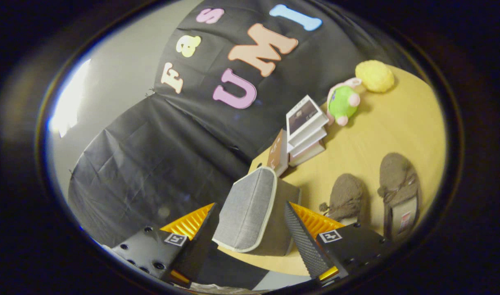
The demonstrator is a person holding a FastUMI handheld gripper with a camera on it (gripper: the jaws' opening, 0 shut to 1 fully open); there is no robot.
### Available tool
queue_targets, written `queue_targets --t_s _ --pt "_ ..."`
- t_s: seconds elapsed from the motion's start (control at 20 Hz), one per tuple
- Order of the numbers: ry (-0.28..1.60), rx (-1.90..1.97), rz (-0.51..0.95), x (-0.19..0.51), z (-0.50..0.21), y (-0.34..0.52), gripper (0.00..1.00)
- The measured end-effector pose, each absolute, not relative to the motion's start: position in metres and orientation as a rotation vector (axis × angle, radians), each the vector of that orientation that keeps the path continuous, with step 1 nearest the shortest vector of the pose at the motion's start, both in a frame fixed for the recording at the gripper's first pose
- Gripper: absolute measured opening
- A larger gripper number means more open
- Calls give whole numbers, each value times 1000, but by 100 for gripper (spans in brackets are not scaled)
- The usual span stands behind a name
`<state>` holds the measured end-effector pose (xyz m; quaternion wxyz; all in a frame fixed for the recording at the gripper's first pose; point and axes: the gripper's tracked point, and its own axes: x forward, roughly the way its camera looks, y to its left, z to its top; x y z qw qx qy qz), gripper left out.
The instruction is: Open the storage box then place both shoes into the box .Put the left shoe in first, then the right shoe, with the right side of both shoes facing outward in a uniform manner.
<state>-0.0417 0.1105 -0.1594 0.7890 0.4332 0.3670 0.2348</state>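
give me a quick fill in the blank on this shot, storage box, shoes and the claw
1. The grey storage box sits between the claw fingers with its lid ____.
2. The claw is ____, its fingers apart and neither visibly pressing the box.
3. The number of brown shoes lying on the table is ____.
4. The green plush toy lies just beyond a stack of ____.

Missing words: closed; open; two; books

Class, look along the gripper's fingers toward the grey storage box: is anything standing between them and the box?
Nothing visible does. The open gripper already has the storage box between its fingers; the shoes lie beside it.
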Motion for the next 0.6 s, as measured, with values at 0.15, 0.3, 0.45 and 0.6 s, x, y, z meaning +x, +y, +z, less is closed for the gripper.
queue_targets --t_s 0.15,0.3,0.45,0.6 --pt "891 992 557 -53 -176 135 100" --pt "991 1039 607 -67 -191 155 100" --pt "1068 1111 638 -77 -201 174 99" --pt "1134 1163 650 -85 -212 187 99"
